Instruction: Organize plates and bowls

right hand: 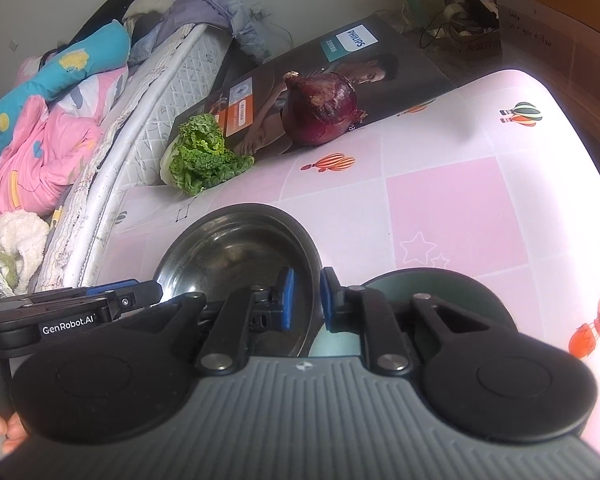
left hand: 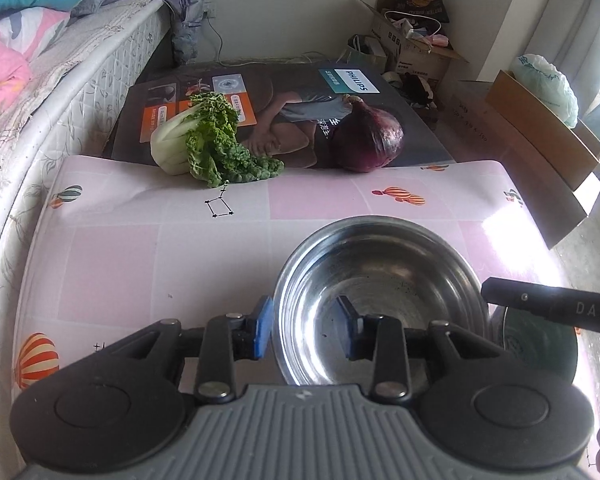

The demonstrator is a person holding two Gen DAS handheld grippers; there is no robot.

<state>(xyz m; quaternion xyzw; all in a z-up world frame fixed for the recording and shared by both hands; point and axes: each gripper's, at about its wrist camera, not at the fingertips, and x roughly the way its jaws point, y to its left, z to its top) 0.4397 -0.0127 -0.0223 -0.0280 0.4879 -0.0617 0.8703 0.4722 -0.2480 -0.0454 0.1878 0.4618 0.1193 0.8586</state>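
Left wrist view first: I see a round, shiny stainless-steel bowl [left hand: 380, 304] sitting on the smooth pink checked tablecloth with balloon prints [left hand: 160, 248]. My left gripper [left hand: 306, 328] points steeply down at the bowl's near left rim. Its blue-padded fingers [left hand: 263, 328] stand apart, one outside the wall and one inside, with a gap showing, so neither pad presses the metal. Beyond the cloth, a crinkly green leafy cabbage with a white stem [left hand: 208, 146] and a glossy round purple onion [left hand: 368, 140] lie on a flat printed cardboard box [left hand: 260, 92]. The black body of my right gripper [left hand: 552, 308] enters from the right, over a dark green round plate [left hand: 540, 344] beneath the bowl.

Right wrist view: the right gripper [right hand: 306, 300] straddles the steel bowl's [right hand: 236, 256] right rim, its blue pads [right hand: 288, 298] close together on either side of the thin wall, clamped on it as far as I can tell. The green plate [right hand: 460, 292] shows just right of the bowl. My left gripper [right hand: 80, 304] lies at the bowl's left edge. A quilted white mattress edge [right hand: 148, 128] borders the cloth.
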